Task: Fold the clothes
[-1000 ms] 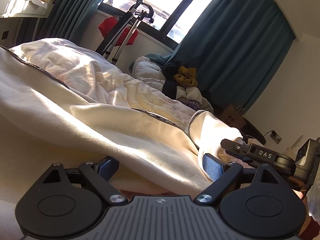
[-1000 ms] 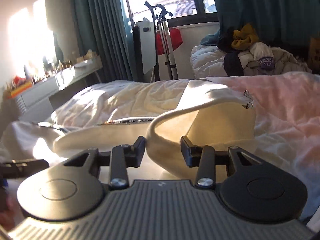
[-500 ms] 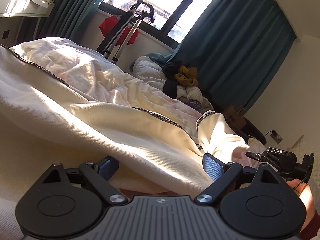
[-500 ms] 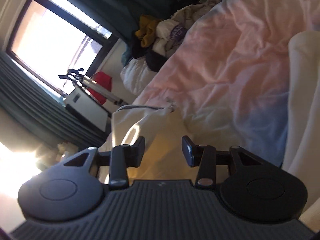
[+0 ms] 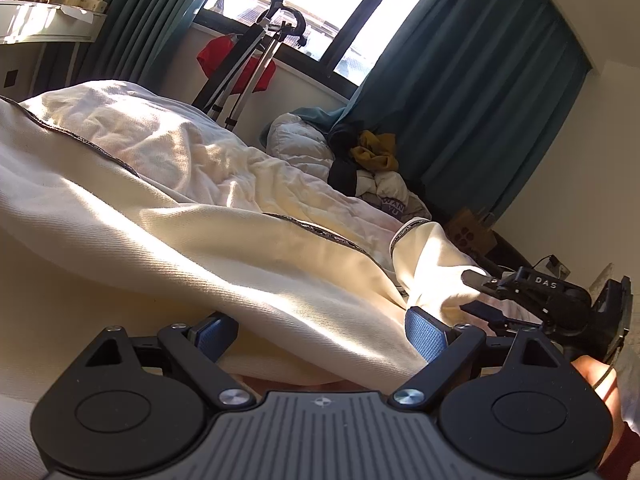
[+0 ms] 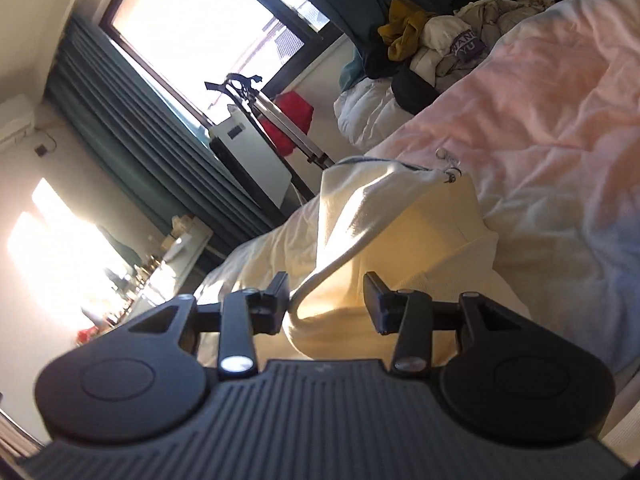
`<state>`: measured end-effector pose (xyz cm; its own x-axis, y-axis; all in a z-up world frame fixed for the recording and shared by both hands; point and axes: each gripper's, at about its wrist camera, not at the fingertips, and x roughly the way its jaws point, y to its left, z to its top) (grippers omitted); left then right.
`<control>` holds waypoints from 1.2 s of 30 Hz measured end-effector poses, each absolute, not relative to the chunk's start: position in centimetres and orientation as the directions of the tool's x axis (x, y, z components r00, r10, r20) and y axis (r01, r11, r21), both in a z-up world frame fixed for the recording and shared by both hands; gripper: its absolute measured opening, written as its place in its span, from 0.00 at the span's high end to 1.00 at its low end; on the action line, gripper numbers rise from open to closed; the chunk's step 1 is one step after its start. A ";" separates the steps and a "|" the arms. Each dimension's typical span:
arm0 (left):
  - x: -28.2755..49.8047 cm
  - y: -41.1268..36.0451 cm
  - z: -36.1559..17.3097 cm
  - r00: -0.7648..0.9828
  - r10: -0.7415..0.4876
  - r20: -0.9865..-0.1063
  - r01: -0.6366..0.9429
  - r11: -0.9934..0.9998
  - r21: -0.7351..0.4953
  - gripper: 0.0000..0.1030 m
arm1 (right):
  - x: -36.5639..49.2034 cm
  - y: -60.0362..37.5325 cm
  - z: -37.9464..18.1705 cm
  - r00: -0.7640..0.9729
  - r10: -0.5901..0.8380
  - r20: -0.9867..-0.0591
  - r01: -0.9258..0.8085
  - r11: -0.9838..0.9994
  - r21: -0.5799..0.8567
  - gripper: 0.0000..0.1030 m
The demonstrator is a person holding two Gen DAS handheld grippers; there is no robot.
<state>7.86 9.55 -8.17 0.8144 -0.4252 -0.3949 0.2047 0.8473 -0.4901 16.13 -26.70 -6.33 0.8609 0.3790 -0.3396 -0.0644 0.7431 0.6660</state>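
A cream hooded garment (image 5: 208,248) with a dark zipper line lies across the bed. My left gripper (image 5: 320,332) is open, its blue pads (image 5: 424,332) on either side of a thick fold of the cream fabric, low at the near edge. In the left wrist view my right gripper (image 5: 476,292) reaches in from the right, its fingers around the cream cuff end (image 5: 432,268). In the right wrist view my right gripper (image 6: 326,298) is open, tilted, with the cream hood part (image 6: 384,240) between its fingers.
A pinkish-white duvet (image 6: 552,128) covers the bed. A pile of clothes (image 5: 372,164) lies at the far end by teal curtains (image 5: 480,92). A tripod (image 5: 256,52) and red cloth stand at the window. A shelf (image 5: 48,28) is at the far left.
My right gripper swung away and tilted, then came back toward the cream cuff and hood. The left gripper has stayed in place on the fold.
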 end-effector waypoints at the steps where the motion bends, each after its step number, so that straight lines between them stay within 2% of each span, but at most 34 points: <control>1: 7.8 9.6 -8.1 0.815 -0.426 -0.394 0.205 0.847 -0.490 0.11 | 16.8 -26.2 -6.3 0.851 0.372 -0.370 -0.067 0.776 0.627 0.57; 3: 7.8 9.6 -8.1 0.817 -0.424 -0.392 0.207 0.848 -0.488 0.12 | 17.5 -25.8 -5.7 0.854 0.326 -0.405 -0.048 0.825 0.563 0.60; 5: 7.8 9.7 -8.2 0.815 -0.426 -0.392 0.208 0.848 -0.488 0.12 | 17.8 -26.6 -4.8 0.874 0.259 -0.412 0.002 0.845 0.534 0.80; 8: 7.9 9.6 -8.3 0.815 -0.425 -0.395 0.207 0.849 -0.486 0.12 | 17.7 -30.0 -3.0 0.910 0.144 -0.388 0.098 0.836 0.540 0.86; 12: 8.1 9.5 -8.4 0.817 -0.422 -0.393 0.207 0.851 -0.483 0.14 | 17.0 -35.6 0.2 0.957 -0.001 -0.289 0.174 0.801 0.573 0.92; 17: 8.5 9.4 -8.6 0.814 -0.427 -0.393 0.211 0.848 -0.486 0.14 | 16.3 -41.9 2.3 0.971 -0.161 -0.179 0.238 0.757 0.608 0.93; 21: 8.9 9.4 -9.1 0.808 -0.424 -0.408 0.197 0.848 -0.492 0.14 | 16.0 -45.2 -0.5 0.951 -0.263 -0.163 0.307 0.727 0.614 0.93; 22: 8.9 9.4 -9.2 0.807 -0.424 -0.410 0.193 0.847 -0.495 0.14 | 16.1 -46.1 -1.4 0.944 -0.280 -0.177 0.328 0.715 0.617 0.93; 24: 9.0 9.5 -9.3 0.805 -0.427 -0.412 0.191 0.844 -0.502 0.14 | 16.9 -47.7 -4.3 0.924 -0.276 -0.265 0.382 0.677 0.629 0.93; 27: 9.3 9.5 -9.5 0.800 -0.429 -0.420 0.186 0.842 -0.506 0.14 | 17.0 -49.4 -7.8 0.895 -0.260 -0.363 0.446 0.568 0.692 0.90; 30: 9.4 9.5 -9.5 0.797 -0.434 -0.420 0.183 0.836 -0.518 0.14 | 16.1 -49.7 -8.6 0.885 -0.265 -0.384 0.466 0.517 0.718 0.86; 33: 9.5 10.0 -9.5 0.791 -0.454 -0.410 0.180 0.814 -0.553 0.14 | 14.6 -49.3 -7.6 0.863 -0.310 -0.399 0.505 0.509 0.697 0.59; 34: 9.6 10.2 -9.6 0.785 -0.464 -0.411 0.180 0.805 -0.566 0.13 | 14.1 -49.3 -7.0 0.862 -0.313 -0.399 0.506 0.509 0.696 0.45; 35: 9.7 10.3 -9.7 0.778 -0.475 -0.411 0.180 0.796 -0.578 0.13 | 13.6 -49.2 -6.5 0.861 -0.315 -0.398 0.508 0.509 0.695 0.36; 36: 9.8 10.4 -9.7 0.778 -0.477 -0.409 0.177 0.791 -0.586 0.13 | 13.0 -49.2 -6.0 0.862 -0.314 -0.398 0.506 0.510 0.695 0.33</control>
<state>9.76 10.43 -9.72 0.7782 -0.4769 -0.4085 0.1771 0.7909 -0.5858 12.98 -49.15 -5.96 0.8622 -0.3136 -0.3979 0.5064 0.5100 0.6953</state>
